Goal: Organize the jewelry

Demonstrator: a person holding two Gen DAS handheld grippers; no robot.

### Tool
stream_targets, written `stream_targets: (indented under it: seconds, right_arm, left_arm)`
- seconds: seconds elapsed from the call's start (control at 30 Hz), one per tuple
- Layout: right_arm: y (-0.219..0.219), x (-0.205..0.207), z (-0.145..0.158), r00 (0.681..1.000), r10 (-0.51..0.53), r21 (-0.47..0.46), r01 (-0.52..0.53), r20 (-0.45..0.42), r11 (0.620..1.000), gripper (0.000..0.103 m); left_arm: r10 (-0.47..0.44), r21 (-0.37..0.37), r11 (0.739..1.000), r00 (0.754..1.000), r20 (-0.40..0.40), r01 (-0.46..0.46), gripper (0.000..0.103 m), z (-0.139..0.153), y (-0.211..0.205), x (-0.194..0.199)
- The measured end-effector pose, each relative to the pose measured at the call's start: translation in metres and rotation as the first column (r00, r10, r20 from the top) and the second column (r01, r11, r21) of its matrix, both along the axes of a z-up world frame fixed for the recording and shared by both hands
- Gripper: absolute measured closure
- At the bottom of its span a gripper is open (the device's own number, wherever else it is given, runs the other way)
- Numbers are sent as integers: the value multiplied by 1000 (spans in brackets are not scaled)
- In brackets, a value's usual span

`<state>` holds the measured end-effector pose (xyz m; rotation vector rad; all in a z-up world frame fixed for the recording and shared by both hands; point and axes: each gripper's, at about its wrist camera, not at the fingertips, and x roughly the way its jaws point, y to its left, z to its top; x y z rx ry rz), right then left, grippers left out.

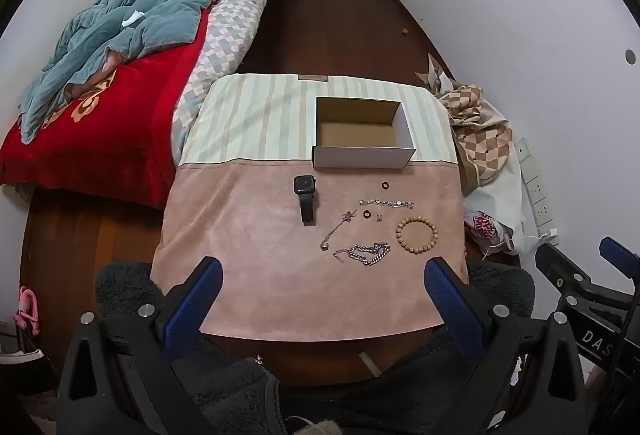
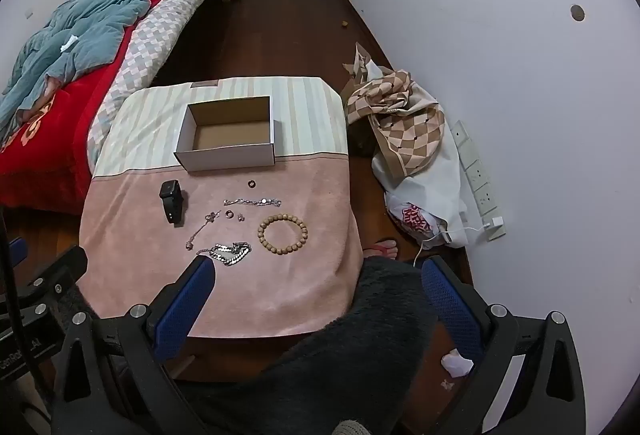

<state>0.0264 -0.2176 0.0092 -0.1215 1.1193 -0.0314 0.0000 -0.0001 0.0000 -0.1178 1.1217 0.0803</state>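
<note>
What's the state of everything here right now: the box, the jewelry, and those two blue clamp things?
Cardboard box: open, nothing inside.
Smartwatch: lying flat on the cloth, strap stretched out.
Bead bracelet: flat closed ring, untouched.
Chunky chain: bunched in a heap.
Thin bracelet: laid out straight.
Left gripper: open, holding nothing.
Right gripper: open, holding nothing.
</note>
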Motion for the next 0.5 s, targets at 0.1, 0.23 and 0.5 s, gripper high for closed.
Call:
stream_targets:
  seconds: [0.1,0.23,0.5]
  right_arm:
    - [-1,1,1,1000,0,9,0,-6,1000,0]
    - [-1,1,1,1000,-1,4,1,-2,1000,0]
    - [-1,3,-1,1000,1,4,-1,-3,1000,0]
  left_arm:
    - [0,-1,1000,1000,0,0,0,0,0,0]
    - [5,1,1000,1000,-1,-5,0,0,1,1]
    - [3,4,1000,1000,3,-3,0,5,0,4]
